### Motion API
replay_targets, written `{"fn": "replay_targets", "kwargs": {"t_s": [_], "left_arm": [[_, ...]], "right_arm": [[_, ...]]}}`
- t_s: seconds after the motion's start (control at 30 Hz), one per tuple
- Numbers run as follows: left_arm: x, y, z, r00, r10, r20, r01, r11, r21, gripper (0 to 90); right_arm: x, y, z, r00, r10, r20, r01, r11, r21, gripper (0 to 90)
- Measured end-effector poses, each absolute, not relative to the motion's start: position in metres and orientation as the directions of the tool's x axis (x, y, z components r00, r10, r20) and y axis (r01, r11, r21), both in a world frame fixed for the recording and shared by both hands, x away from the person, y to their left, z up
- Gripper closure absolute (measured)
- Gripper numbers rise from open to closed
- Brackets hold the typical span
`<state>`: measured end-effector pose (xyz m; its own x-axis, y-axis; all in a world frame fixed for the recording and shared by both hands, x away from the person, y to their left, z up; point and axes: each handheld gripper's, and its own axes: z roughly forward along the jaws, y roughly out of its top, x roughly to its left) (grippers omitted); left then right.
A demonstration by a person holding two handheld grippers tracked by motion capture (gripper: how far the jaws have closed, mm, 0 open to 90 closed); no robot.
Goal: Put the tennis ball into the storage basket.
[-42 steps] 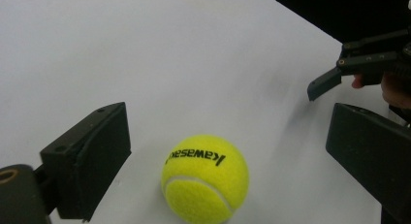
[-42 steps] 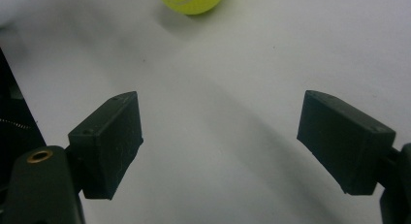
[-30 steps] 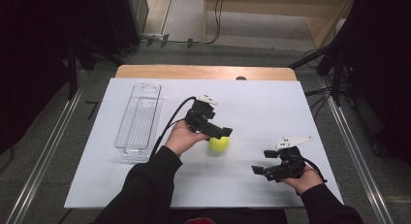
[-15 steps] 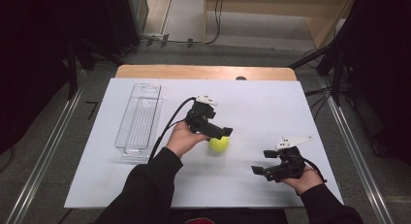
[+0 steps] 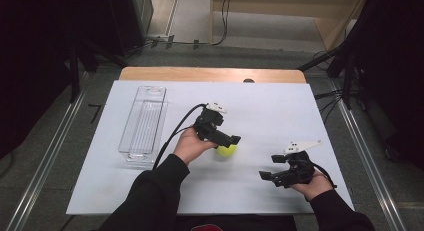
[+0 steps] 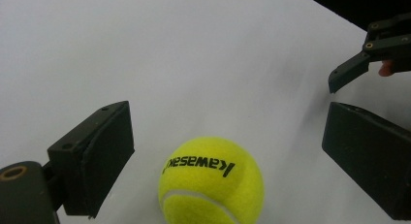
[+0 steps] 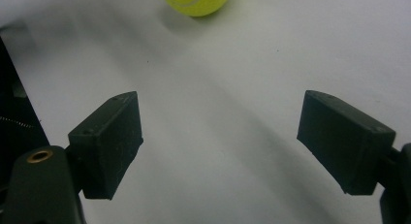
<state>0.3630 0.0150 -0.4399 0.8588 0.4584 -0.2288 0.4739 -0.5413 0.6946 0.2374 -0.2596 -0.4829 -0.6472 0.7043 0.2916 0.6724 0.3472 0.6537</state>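
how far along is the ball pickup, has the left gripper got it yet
Done: the left gripper is down at the tennis ball, jaws open on either side of it. In hand: nothing is gripped; the ball sits on the white table with gaps to both jaws. Left: closing, lifting, and probably moving it to the clear tray. The right gripper waits open, apart.

Black sleeves; black grippers, blocky fingers (image 6: 97,156), brass screw, trailing cable.
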Motion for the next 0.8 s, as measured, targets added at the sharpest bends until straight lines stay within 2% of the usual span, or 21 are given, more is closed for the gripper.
{"fn": "replay_targets", "kwargs": {"t_s": [0.8], "left_arm": [[0.363, 0.013, -0.462, 0.852, 0.471, -0.229, 0.497, -0.590, 0.637, 5.8]], "right_arm": [[0.236, -0.259, -0.483, -0.650, 0.704, 0.286, 0.670, 0.354, 0.653, 14.1]]}}
